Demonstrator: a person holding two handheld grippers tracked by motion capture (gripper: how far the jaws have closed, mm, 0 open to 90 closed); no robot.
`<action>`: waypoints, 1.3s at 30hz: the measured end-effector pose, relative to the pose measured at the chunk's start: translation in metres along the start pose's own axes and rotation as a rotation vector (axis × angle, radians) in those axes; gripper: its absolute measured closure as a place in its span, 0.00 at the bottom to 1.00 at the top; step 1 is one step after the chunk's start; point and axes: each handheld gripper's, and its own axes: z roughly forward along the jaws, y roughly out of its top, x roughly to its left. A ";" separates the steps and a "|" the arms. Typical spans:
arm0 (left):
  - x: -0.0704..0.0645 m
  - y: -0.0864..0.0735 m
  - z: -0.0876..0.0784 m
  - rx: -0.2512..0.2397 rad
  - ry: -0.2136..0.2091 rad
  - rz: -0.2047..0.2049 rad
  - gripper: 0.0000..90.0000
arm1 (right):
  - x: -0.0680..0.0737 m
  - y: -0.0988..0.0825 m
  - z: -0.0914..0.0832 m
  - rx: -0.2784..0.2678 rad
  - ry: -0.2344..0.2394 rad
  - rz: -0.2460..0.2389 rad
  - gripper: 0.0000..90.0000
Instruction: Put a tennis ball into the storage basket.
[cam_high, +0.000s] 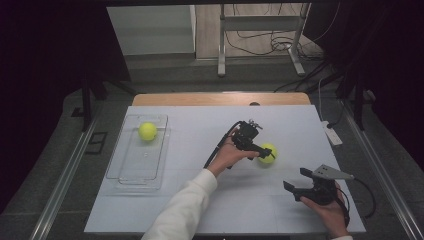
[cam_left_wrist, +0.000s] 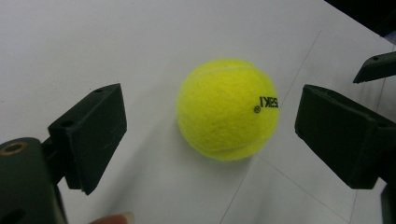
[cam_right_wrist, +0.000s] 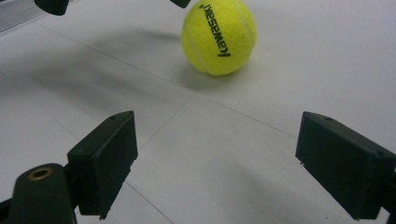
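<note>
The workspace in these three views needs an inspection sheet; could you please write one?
Surface: white table top, faint seam lines, bare around the work.
Job's things: tennis ball resting on the table between the left tool's jaws, untouched; second ball inside the clear tray at the left.
Clutter: nothing seen.
Grippers: left tool open, straddling the ball; right tool open, empty, apart from the ball.
Cables: one trails from each tool; more lie on the floor behind.
Surroundings: dark room, metal stand legs beyond the table, power strip at the right edge.
</note>
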 end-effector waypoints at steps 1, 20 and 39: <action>-0.001 0.001 0.001 -0.001 -0.001 -0.005 0.11 | 0.000 0.000 0.000 0.000 0.000 0.000 0.15; -0.004 0.006 0.013 0.015 -0.006 0.001 0.11 | 0.000 0.000 -0.001 -0.002 0.000 -0.001 0.15; -0.004 0.006 0.030 0.036 -0.012 -0.012 0.11 | -0.001 0.000 -0.001 -0.006 0.001 0.002 0.15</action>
